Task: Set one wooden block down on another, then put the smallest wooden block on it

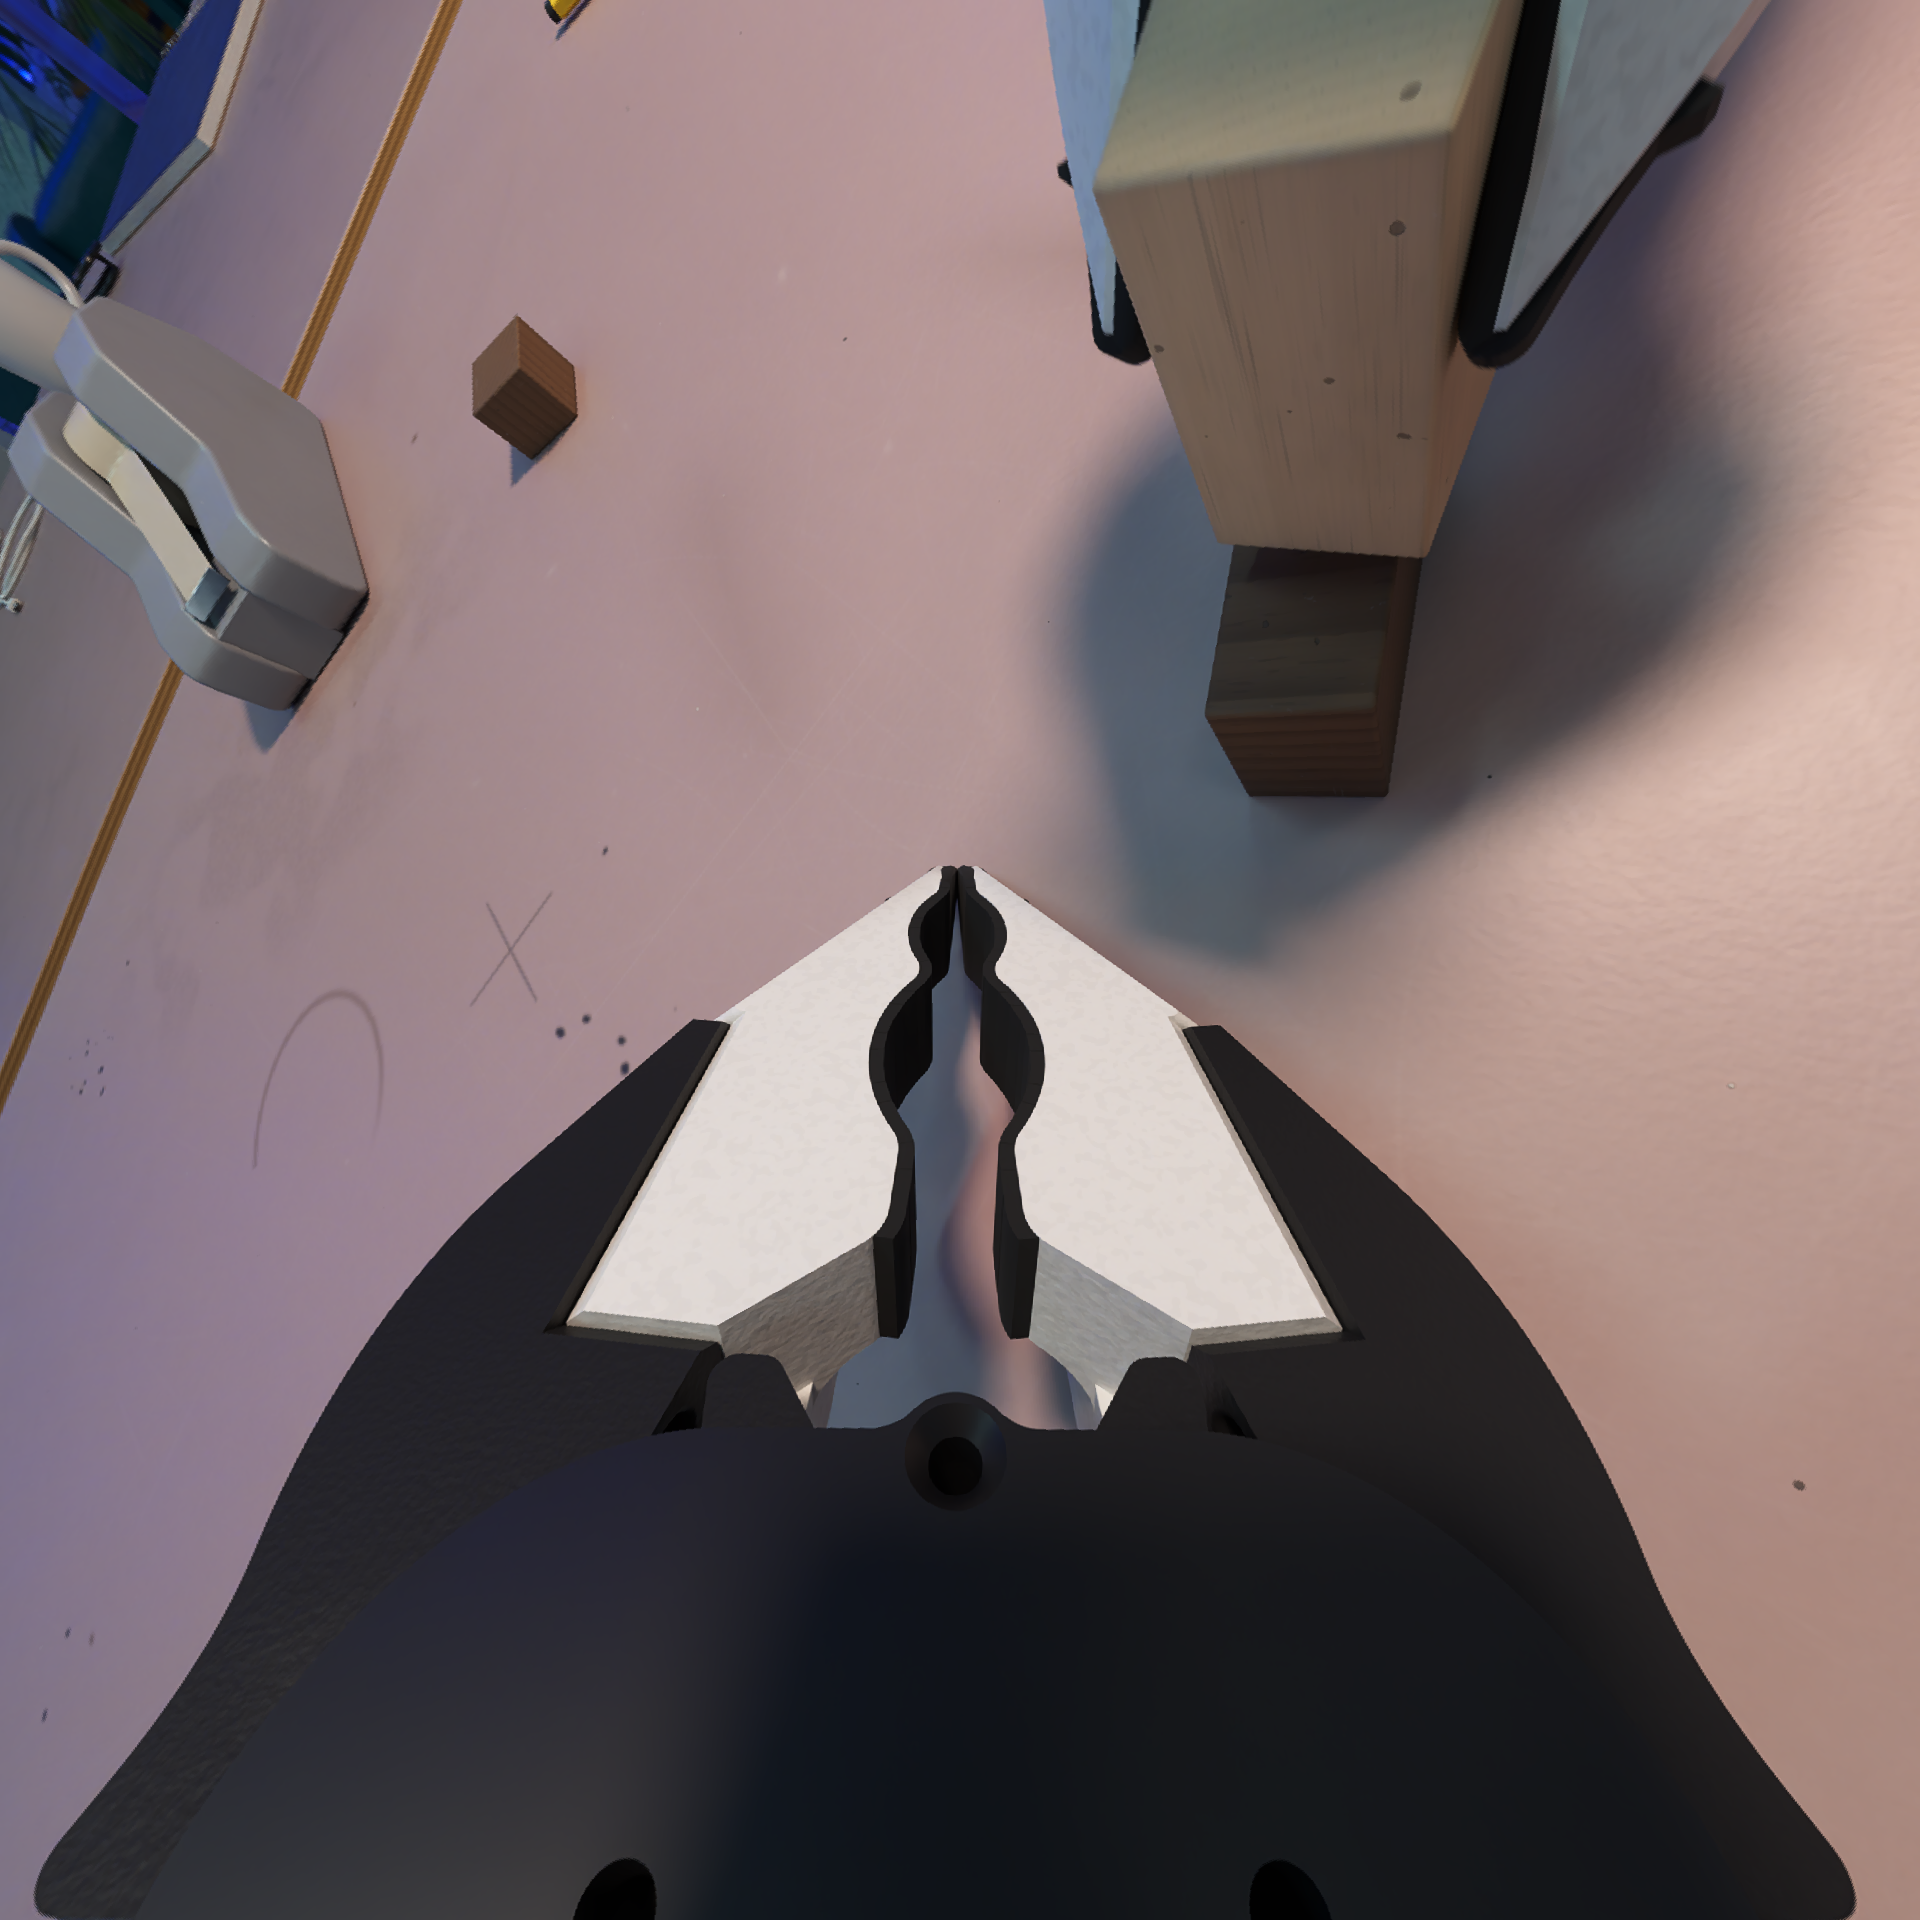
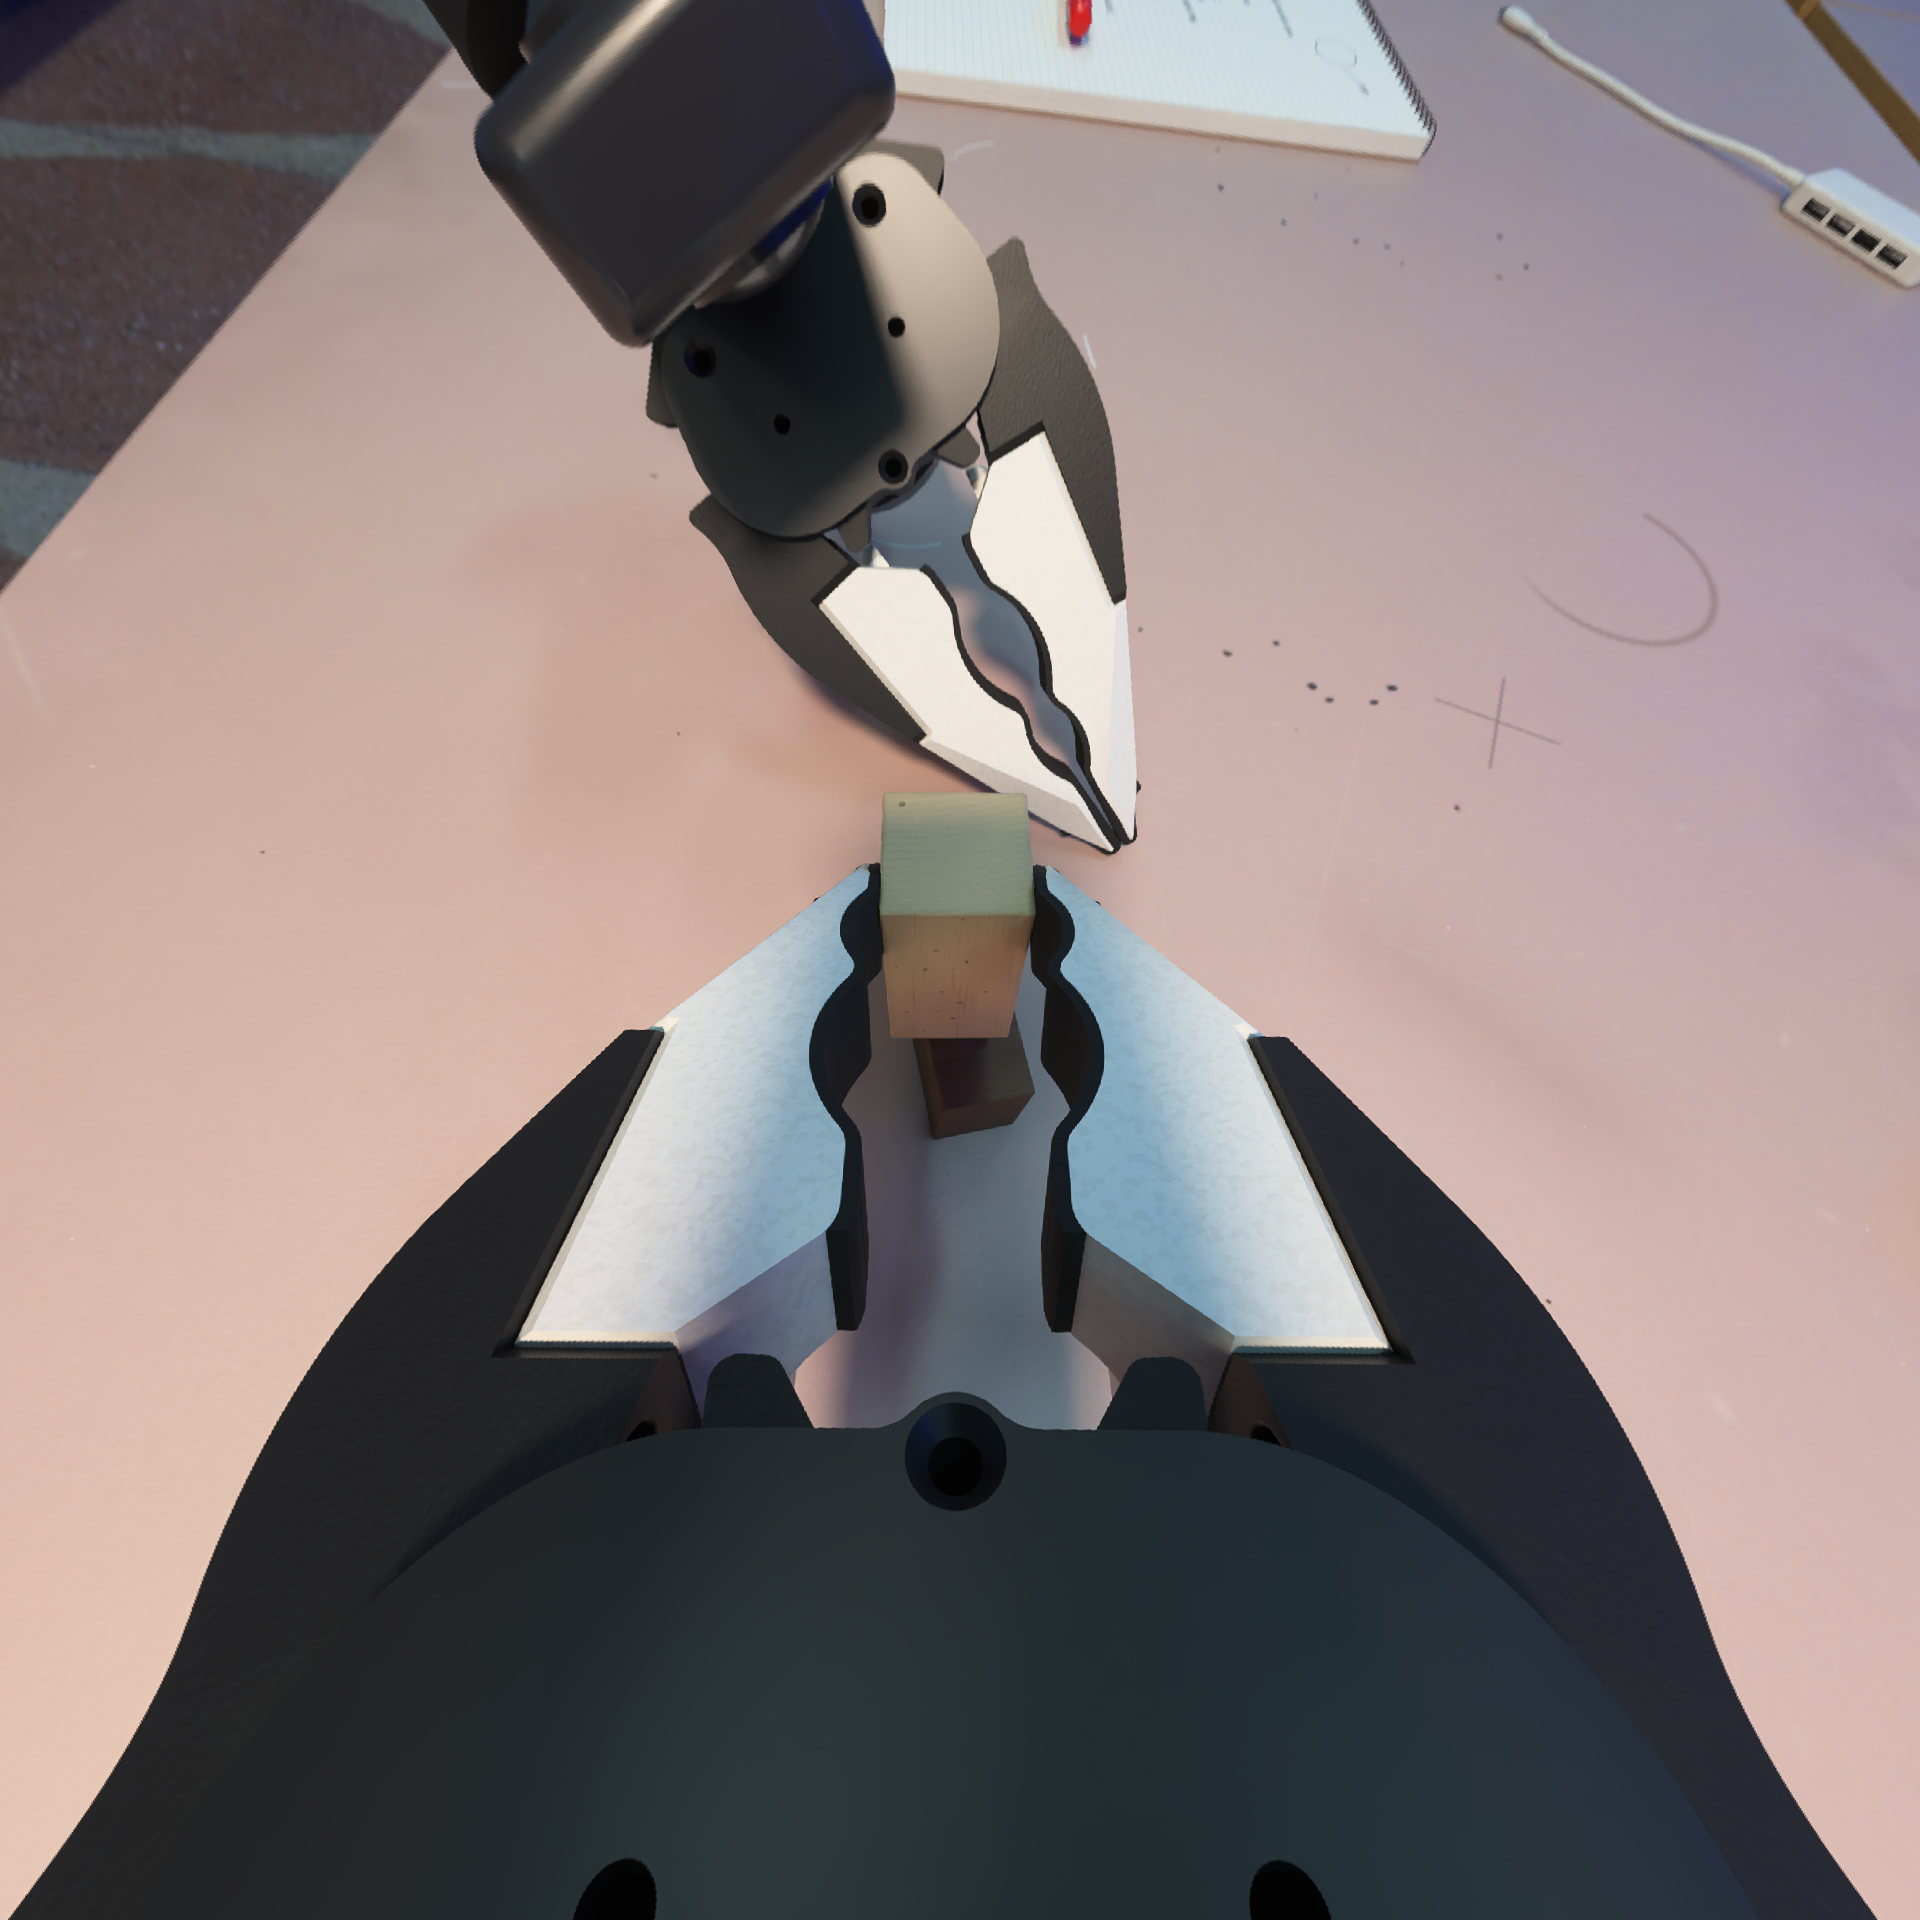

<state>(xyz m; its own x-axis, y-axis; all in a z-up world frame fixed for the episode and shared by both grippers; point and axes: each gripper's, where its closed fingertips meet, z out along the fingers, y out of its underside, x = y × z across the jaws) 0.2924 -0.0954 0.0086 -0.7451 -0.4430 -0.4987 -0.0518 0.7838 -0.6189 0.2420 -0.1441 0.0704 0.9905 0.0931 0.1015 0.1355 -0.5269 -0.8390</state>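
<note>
My right gripper [image 2: 956,883] is shut on a pale wooden block [image 2: 956,920] and holds it upright right over a dark brown block [image 2: 975,1093] that stands on the pink table. I cannot tell whether the two touch. In the left wrist view the pale block [image 1: 1309,312] sits between the right gripper's white fingers [image 1: 1600,156], directly above the dark block [image 1: 1314,675]. The smallest block, a brown cube [image 1: 523,384], lies alone to the far left. My left gripper [image 1: 956,873] is shut and empty, low over the table near the stack; it also shows in the right wrist view [image 2: 1112,831].
A grey clamp [image 1: 197,499] grips the table's left edge [image 1: 343,260]. A white notebook [image 2: 1164,73] and a white hub with its cable [image 2: 1849,223] lie at the far side. Pencil marks, a cross [image 1: 509,945] and an arc, are on the table.
</note>
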